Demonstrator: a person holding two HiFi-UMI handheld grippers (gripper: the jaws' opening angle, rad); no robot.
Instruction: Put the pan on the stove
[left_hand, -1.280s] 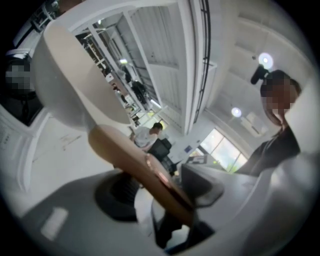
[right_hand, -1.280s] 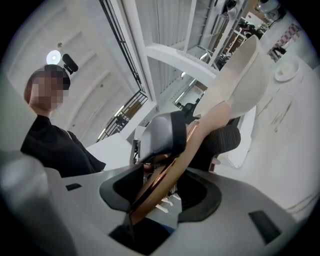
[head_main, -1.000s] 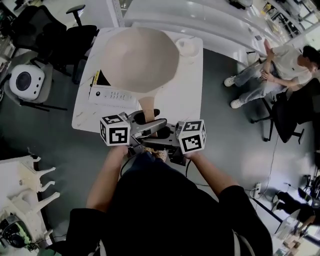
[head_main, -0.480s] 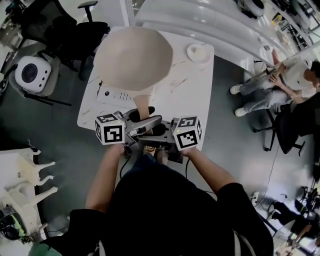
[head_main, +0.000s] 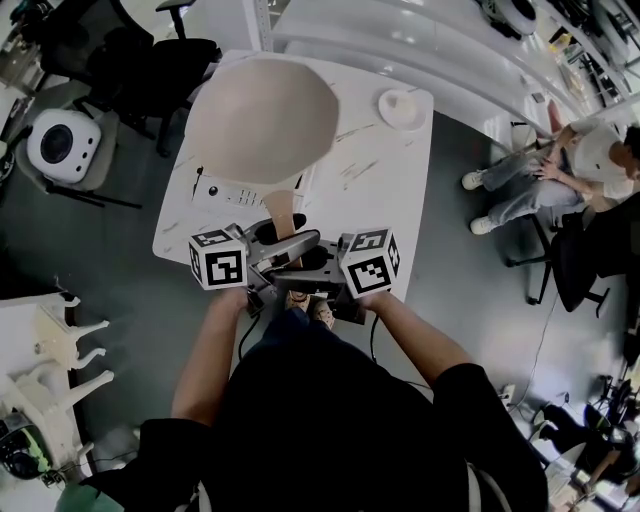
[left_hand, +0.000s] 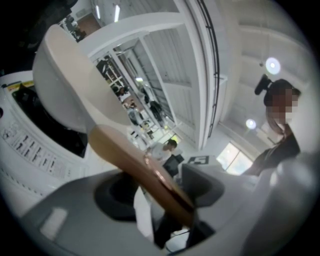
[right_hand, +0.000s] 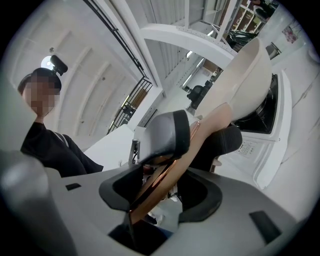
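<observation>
**Carrying the pan to the stove, both grippers on its handle**

Nearest, the left gripper (left_hand: 157, 187) and the right gripper (right_hand: 192, 142) both clamp the tan handle (left_hand: 135, 160), which runs slantwise between each pair of jaws. Ahead of the jaws, the cream pan (head_main: 262, 120) hangs over the white induction stove (head_main: 225, 192) and covers its black glass. Whether its base touches the glass cannot be told. Farther off, right of the jaws, a small white dish (head_main: 402, 108) sits at the table's (head_main: 380, 190) far corner. The placing step looks nearly done. The next move calls for centring the pan, lowering it level, and loosening both grips only once it rests steadily.
</observation>
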